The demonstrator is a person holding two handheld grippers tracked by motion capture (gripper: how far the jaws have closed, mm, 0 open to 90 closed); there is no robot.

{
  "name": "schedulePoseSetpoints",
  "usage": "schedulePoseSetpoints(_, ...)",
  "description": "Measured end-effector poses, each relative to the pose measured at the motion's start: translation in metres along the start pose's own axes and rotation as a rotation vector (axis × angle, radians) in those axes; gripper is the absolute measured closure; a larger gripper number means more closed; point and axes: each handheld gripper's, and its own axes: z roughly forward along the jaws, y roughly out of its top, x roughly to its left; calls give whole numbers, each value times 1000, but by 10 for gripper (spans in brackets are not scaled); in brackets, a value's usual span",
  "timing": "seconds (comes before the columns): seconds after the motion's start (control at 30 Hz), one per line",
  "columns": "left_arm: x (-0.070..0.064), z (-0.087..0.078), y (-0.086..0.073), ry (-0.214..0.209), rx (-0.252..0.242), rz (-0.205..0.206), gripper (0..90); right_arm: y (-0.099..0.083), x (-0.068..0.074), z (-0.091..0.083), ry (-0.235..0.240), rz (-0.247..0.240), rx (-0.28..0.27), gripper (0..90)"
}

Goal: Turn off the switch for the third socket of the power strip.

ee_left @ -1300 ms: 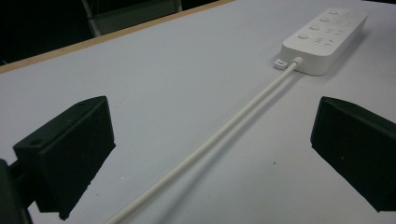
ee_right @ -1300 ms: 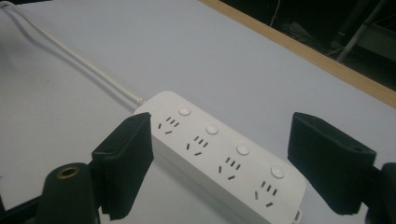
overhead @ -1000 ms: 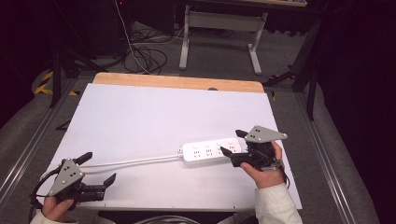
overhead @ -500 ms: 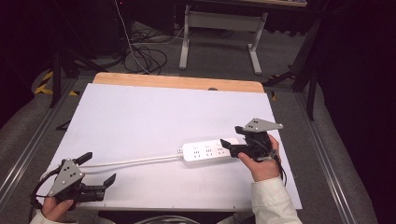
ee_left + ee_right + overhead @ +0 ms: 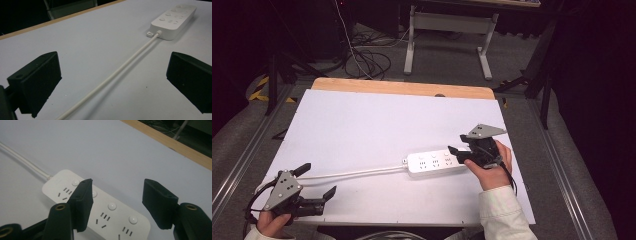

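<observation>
A white power strip (image 5: 434, 162) lies on the white table (image 5: 377, 120), right of the middle. Its white cord (image 5: 352, 173) runs off to the left. My right gripper (image 5: 456, 154) is open and hovers over the strip's right end. In the right gripper view the strip (image 5: 117, 220) sits below and between the spread jaws of the right gripper (image 5: 120, 197), which do not touch it. My left gripper (image 5: 318, 181) is wide open at the front left corner. In the left gripper view the cord (image 5: 130, 58) passes between the jaws of the left gripper (image 5: 113, 75) toward the strip (image 5: 175, 20).
A wooden strip (image 5: 402, 88) borders the table's far edge. Beyond it, loose cables (image 5: 367, 55) lie on the floor next to a metal stand (image 5: 447, 22). Metal rails run along both sides of the table.
My right gripper has risen and shifted a little forward and left, over the strip's right end. The left gripper and the strip have not moved.
</observation>
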Motion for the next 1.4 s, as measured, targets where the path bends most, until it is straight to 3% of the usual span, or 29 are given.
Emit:
schedulePoseSetpoints(0.03, 0, 0, 0, 0, 0, 0, 1, 1, 0, 3, -12, -13, 14, 425)
schedulePoseSetpoints(0.23, 1, 0, 0, 1, 1, 1, 1, 2, -2, 22, 57, -1, 102, 580)
schedulePoseSetpoints(0.7, 0, 0, 0, 2, 2, 3, 1, 2, -5, 49, 83, -4, 228, 892)
schedulePoseSetpoints(1.4, 0, -1, 0, 2, -3, 13, 1, -2, -4, 76, 50, -28, 330, 900)
